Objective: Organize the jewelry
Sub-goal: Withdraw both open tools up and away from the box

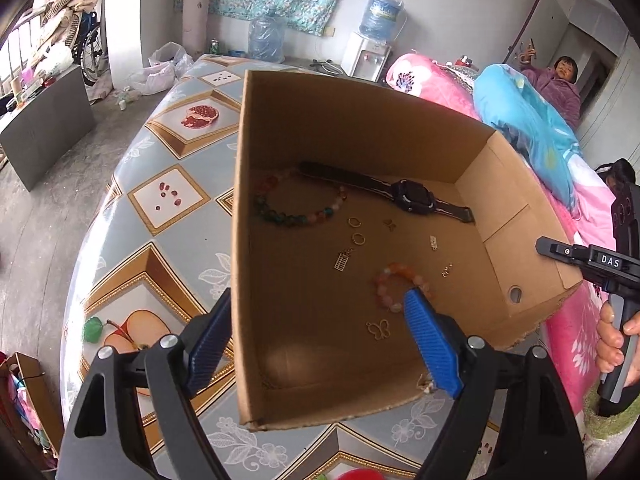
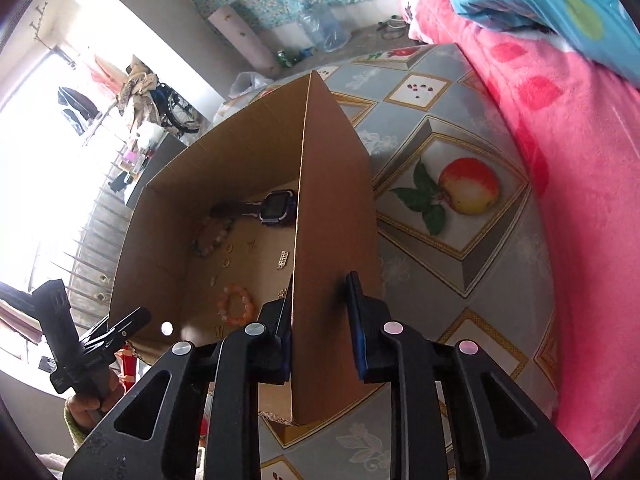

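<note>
The box (image 2: 336, 240) wall hides part of the watch (image 2: 276, 208) in the right wrist view. The small gold charms (image 1: 344, 260) are too small to identify. The left gripper's (image 1: 316, 344) outer finger (image 1: 208, 340) is partly hidden behind the box's left wall.

left gripper (image 1: 316, 340) tilted steeply down, blue-padded jaws spread wide; right gripper (image 2: 320, 320) angled down, jaws partly apart, gripped by a hand (image 1: 612, 340).
</note>
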